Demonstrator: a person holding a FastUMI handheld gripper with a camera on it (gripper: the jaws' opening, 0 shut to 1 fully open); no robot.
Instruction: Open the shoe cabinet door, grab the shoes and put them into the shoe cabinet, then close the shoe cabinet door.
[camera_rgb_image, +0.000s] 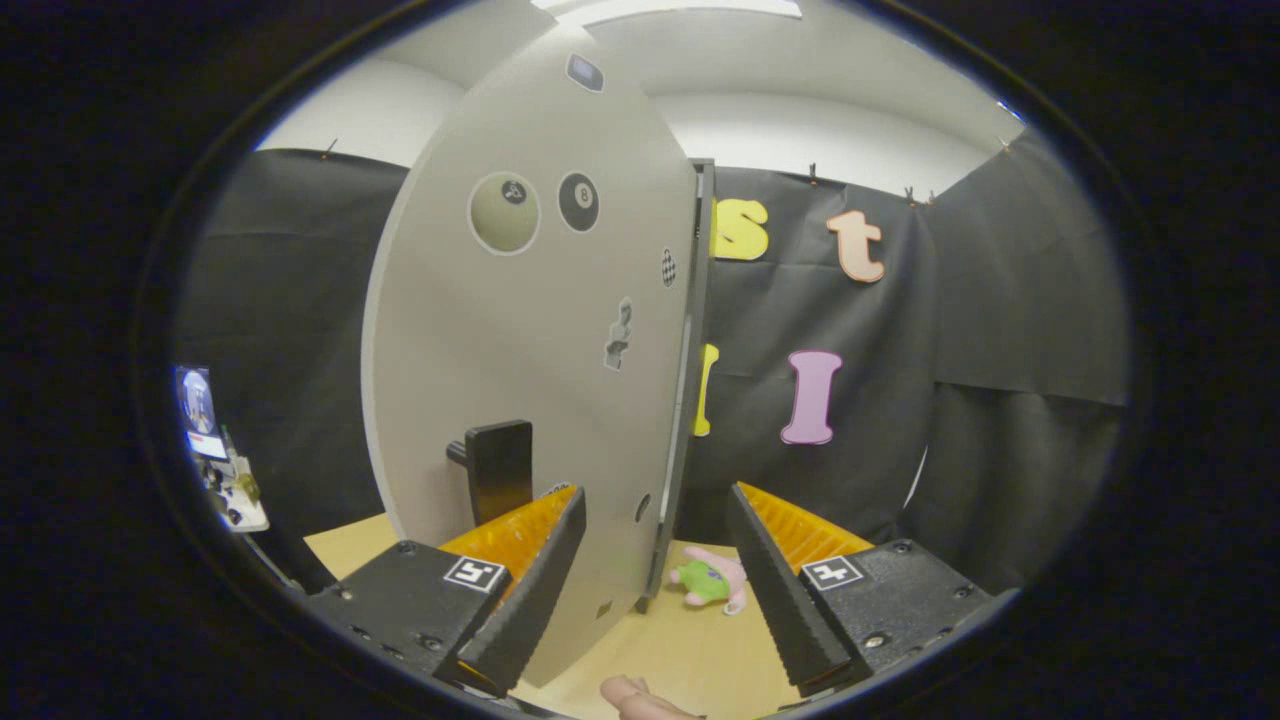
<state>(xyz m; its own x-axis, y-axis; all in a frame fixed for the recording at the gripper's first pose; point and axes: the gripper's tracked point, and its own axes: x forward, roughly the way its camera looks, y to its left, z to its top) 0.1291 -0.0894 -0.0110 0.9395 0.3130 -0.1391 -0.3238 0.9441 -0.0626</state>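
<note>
While your claw (655, 560) stands open, cabinet door (530, 330) edge-on between its fingers, dark handle (497, 468) left of centre, small shoe (712, 580) on the bench (700, 650) lower centre.

The door (530, 330) stands ahead of the gripper (655, 540), its free edge reaching in between the two spread fingers. The handle (497, 468) juts from the door's face, just beyond the left finger. A shoe (712, 580) lies on the floor (690, 650) between the fingers, right of the door's edge. A fingertip (640, 698) shows nearest, below the fingers
</note>
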